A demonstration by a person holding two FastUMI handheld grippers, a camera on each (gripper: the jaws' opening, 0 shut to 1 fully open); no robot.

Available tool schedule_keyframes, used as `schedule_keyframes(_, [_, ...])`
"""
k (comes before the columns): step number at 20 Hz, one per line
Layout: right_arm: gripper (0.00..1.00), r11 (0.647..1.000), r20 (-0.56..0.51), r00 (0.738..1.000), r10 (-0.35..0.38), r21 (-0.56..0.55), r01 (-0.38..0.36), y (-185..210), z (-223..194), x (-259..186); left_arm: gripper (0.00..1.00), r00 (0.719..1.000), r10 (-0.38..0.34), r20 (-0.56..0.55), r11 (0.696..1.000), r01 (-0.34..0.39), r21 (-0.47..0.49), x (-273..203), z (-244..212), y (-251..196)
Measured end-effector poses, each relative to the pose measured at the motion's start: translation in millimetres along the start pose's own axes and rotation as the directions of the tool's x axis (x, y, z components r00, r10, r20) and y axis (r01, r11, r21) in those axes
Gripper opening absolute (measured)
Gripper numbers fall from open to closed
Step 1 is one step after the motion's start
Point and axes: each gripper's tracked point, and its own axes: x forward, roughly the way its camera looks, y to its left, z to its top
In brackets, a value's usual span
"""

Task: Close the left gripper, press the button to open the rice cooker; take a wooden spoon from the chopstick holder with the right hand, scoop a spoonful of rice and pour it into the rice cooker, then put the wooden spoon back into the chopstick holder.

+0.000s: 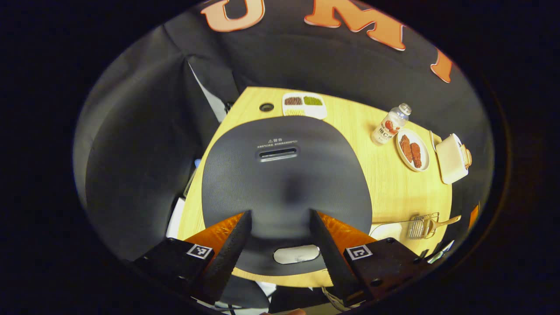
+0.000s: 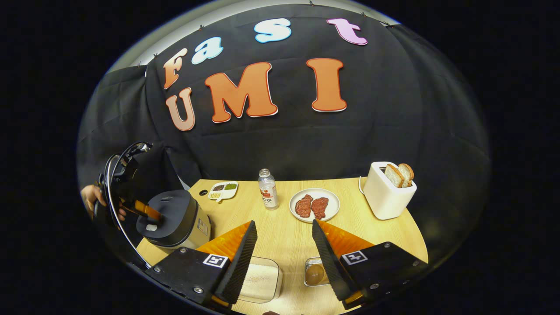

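The left gripper (image 1: 280,227) hangs directly above the closed rice cooker (image 1: 286,183), its fingers spread wide and holding nothing, with the dark lid between them and the pale lid button (image 1: 296,254) lying low between the fingertips, at the cooker's near rim; whether the fingers touch the lid cannot be told. The cooker stands at the desk's (image 1: 393,183) left end. In the right gripper view, the same cooker (image 2: 175,218) sits by the desk's left edge with the left gripper (image 2: 146,212) poised over its lid and a hand (image 2: 92,197) behind it. The right gripper (image 2: 284,236) is held over the desk's near edge, well apart from the cooker, its jaws wide open and empty; below them, near that edge, lie a clear container of rice (image 2: 262,280) by the left finger and a small clear box with a round brown thing (image 2: 315,273) by the right finger. Farther back on the desk stand a bottle (image 2: 267,189), a plate of meat (image 2: 314,204), a divided dish (image 2: 223,189) at the far left corner, and a toaster (image 2: 387,192) with bread toward the right edge. In the left gripper view, a wire holder with a wooden spoon (image 1: 431,224) lies at the desk's right, near edge.
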Motion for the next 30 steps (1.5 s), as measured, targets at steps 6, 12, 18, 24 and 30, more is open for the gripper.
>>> schedule_keyframes(6, [0.83, 0.997, 0.08, 0.995, 0.053, -0.058, -0.048, 36, 27, -2, 0.96, 0.954, 0.081, 0.288, 0.991, -0.109, 0.082, -22, 7, -6])
schedule_keyframes(12, [0.87, 0.989, 0.262, 0.964, 0.055, -0.147, -0.016, 69, 85, -26, 1.0, 0.748, 0.019, 0.664, 0.989, -0.109, 0.095, -148, 68, -19])
schedule_keyframes(18, [0.88, 0.977, 0.415, 0.909, 0.044, -0.209, 0.049, 86, 132, -54, 1.0, 0.569, -0.045, 0.821, 0.999, 0.009, 0.049, -236, 81, -20])
schedule_keyframes(24, [0.87, 0.978, 0.47, 0.88, 0.07, -0.205, 0.032, 106, 148, -67, 1.0, 0.417, -0.02, 0.909, 0.999, -0.017, 0.03, -283, 79, 7])
schedule_keyframes(30, [0.88, 0.982, 0.483, 0.873, 0.072, -0.189, 0.024, 121, 137, -59, 0.95, 0.367, 0.007, 0.93, 0.998, -0.059, 0.015, -292, 66, 26])
